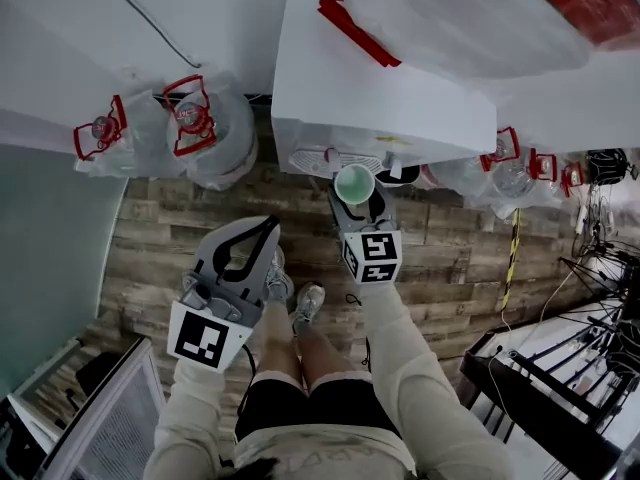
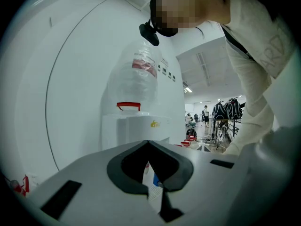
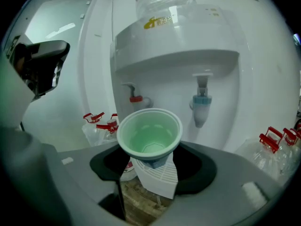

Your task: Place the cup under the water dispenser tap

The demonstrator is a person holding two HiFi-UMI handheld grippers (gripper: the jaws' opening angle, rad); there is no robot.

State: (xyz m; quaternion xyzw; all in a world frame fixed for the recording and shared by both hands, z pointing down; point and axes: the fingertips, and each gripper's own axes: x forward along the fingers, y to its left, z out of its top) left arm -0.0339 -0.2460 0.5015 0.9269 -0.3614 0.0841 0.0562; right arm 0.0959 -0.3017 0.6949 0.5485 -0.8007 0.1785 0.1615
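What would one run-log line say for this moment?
right gripper: shut on green cup | cup: upright, empty, under neither red tap nor blue tap | left gripper: shut, empty | step: placing unfinished

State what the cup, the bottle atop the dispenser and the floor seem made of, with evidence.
Cup: probably thin plastic, pale green, smooth, with a rolled rim.
Bottle: likely clear plastic; see-through, with soft highlights.
Floor: wood or wood-look planks, matt, with grain and board joints.
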